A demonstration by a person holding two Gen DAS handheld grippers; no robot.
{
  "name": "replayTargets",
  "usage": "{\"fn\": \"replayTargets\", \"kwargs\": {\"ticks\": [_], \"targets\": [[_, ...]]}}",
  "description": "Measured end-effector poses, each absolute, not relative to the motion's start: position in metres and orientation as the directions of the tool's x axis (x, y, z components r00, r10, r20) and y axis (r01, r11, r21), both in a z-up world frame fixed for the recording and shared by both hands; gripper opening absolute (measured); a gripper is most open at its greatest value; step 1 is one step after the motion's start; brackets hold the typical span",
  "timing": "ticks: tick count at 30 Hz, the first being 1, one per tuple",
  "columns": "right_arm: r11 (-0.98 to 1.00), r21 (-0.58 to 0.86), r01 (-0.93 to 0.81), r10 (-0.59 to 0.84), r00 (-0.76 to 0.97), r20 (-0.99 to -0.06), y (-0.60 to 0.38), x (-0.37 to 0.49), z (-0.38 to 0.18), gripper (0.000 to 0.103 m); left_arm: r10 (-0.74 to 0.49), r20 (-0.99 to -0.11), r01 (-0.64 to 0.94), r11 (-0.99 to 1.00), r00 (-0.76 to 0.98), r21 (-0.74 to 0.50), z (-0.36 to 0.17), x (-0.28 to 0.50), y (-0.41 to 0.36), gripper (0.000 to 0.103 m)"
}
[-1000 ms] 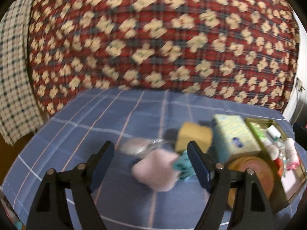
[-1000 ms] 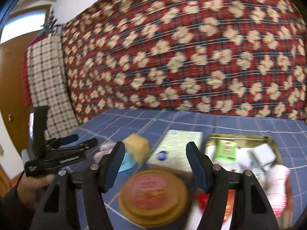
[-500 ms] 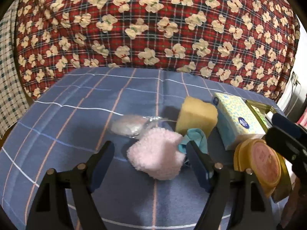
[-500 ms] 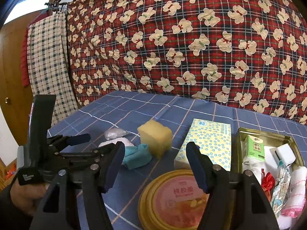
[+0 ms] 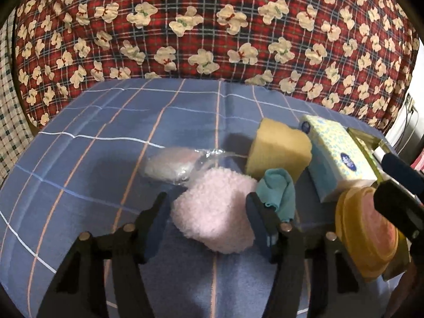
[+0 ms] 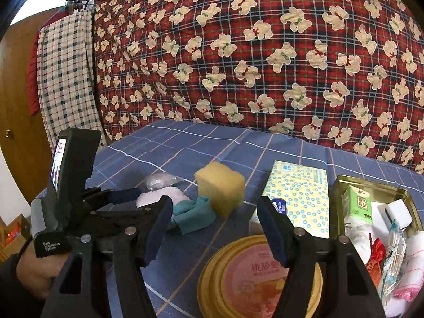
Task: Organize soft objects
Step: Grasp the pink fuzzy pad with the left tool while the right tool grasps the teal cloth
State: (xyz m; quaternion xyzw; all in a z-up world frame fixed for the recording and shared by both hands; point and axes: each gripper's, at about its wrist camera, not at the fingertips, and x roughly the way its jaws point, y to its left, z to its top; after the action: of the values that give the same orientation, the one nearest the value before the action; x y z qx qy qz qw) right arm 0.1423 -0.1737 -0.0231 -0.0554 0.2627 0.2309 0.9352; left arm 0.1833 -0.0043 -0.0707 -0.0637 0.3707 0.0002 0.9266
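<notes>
left wrist view: pink fluffy cloth (image 5: 216,216) between closing left tool's (image 5: 209,220) still-apart fingers

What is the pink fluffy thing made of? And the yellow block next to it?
The pink fluffy thing looks like soft fleece or plush cloth: its surface is curly and fuzzy, with no shine. The yellow block looks like a foam sponge: matte, slightly rough, with soft rounded edges. I can't be sure from looks alone.

A blue checked cloth (image 5: 111,137) carries a pink fluffy cloth (image 5: 214,214), yellow sponge (image 5: 278,153), tissue pack (image 5: 334,153) and tin (image 6: 371,188).
</notes>
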Motion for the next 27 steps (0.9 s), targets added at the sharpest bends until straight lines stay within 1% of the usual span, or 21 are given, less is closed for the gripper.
{"fn": "replayTargets", "kwargs": {"ticks": [1, 2, 3, 4, 6, 8, 10, 12, 16, 22, 27], "targets": [[0.888, 0.018, -0.459, 0.401, 0.756, -0.518, -0.174, 0.143, -0.024, 0.068, -0.054, -0.686, -0.041, 0.992, 0.726, -0.121, -0.071, 0.183, -0.005, 0.053], [0.888, 0.018, -0.459, 0.400, 0.755, -0.520, -0.173, 0.143, -0.024, 0.068, -0.054, -0.686, -0.035, 0.993, 0.726, -0.116, -0.071, 0.183, -0.006, 0.044], [0.889, 0.018, -0.458, 0.400, 0.754, -0.521, -0.173, 0.144, -0.024, 0.068, -0.053, -0.691, -0.026, 0.994, 0.721, -0.103, -0.071, 0.184, -0.008, 0.021], [0.888, 0.018, -0.459, 0.399, 0.754, -0.522, -0.173, 0.144, -0.024, 0.068, -0.054, -0.700, -0.006, 0.997, 0.712, -0.083, -0.072, 0.184, -0.012, 0.012], [0.888, 0.018, -0.459, 0.400, 0.753, -0.523, -0.172, 0.144, -0.024, 0.068, -0.064, -0.696, 0.016, 0.997, 0.715, -0.076, -0.071, 0.183, -0.015, 0.008], [0.887, 0.019, -0.461, 0.401, 0.751, -0.524, -0.172, 0.145, -0.024, 0.068, -0.058, -0.675, 0.018, 0.998, 0.736, -0.066, -0.068, 0.177, -0.015, 0.007], [0.887, 0.022, -0.460, 0.402, 0.749, -0.527, -0.171, 0.146, -0.025, 0.068, -0.068, -0.633, 0.023, 0.997, 0.771, -0.079, -0.061, 0.167, -0.011, 0.006], [0.887, 0.037, -0.461, 0.406, 0.738, -0.540, -0.170, 0.149, -0.026, 0.068, -0.046, -0.605, 0.006, 0.998, 0.795, -0.068, -0.057, 0.157, -0.009, 0.006], [0.888, 0.061, -0.456, 0.407, 0.718, -0.565, -0.166, 0.159, -0.028, 0.068, -0.030, -0.546, -0.027, 0.995, 0.837, -0.096, -0.049, 0.141, 0.000, 0.006], [0.876, 0.024, -0.481, 0.395, 0.689, -0.608, -0.146, 0.164, -0.031, 0.068, 0.040, -0.464, -0.101, 0.989, 0.885, -0.108, -0.041, 0.124, 0.013, 0.006], [0.862, -0.016, -0.507, 0.389, 0.681, -0.620, -0.130, 0.164, -0.031, 0.068, 0.083, -0.431, -0.160, 0.976, 0.898, -0.146, -0.039, 0.115, 0.027, 0.006]]}}
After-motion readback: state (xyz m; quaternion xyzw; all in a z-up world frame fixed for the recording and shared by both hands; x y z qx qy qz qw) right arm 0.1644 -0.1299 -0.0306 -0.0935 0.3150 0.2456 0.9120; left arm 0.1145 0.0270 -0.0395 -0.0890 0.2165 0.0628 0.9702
